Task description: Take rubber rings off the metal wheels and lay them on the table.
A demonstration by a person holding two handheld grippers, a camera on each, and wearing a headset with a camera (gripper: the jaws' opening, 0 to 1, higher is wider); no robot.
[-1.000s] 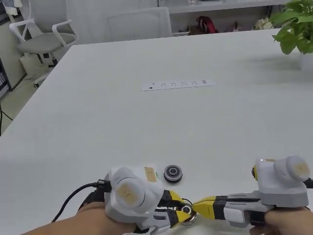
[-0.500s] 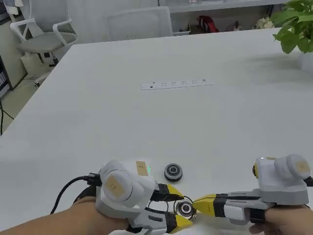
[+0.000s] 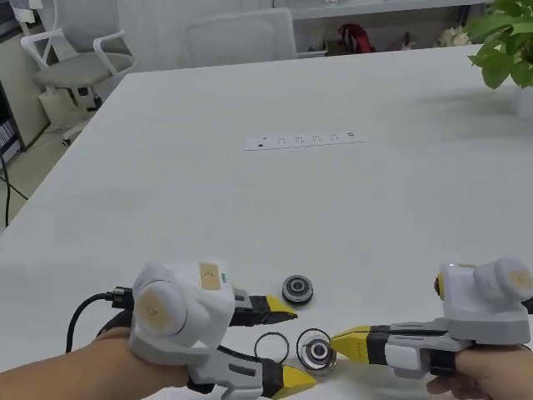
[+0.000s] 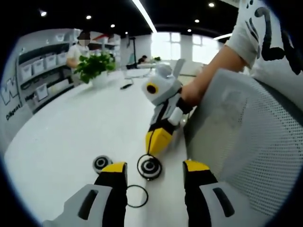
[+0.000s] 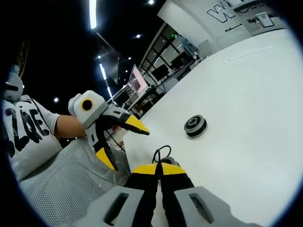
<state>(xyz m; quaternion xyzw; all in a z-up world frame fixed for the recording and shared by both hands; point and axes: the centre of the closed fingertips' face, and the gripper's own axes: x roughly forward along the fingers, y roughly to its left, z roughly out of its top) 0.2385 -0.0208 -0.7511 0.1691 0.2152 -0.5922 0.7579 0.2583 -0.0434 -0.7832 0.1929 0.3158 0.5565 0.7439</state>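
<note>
A loose black rubber ring (image 3: 272, 346) lies flat on the white table (image 3: 250, 208), between the spread jaws of my left gripper (image 3: 290, 342), which is open and holds nothing. Just to the right sits a metal wheel (image 3: 316, 352) with a slack rubber ring (image 3: 317, 335) looped around it. My right gripper (image 3: 335, 343) is shut, pinching that ring at the wheel's right side. In the left gripper view the loose ring (image 4: 135, 196) lies near the left jaw and the wheel (image 4: 149, 167) rests ahead. A second wheel (image 3: 296, 289) stands a little farther back.
A white power strip (image 3: 306, 140) lies mid-table. A potted plant (image 3: 508, 42) stands at the far right corner. Office chairs (image 3: 75, 58) sit beyond the far edge. A mesh chair back (image 4: 241, 142) is close behind the near edge.
My left gripper has opened and drawn back to the left from the wheel. A rubber ring now lies loose on the table between its jaws. The right gripper has stayed put.
</note>
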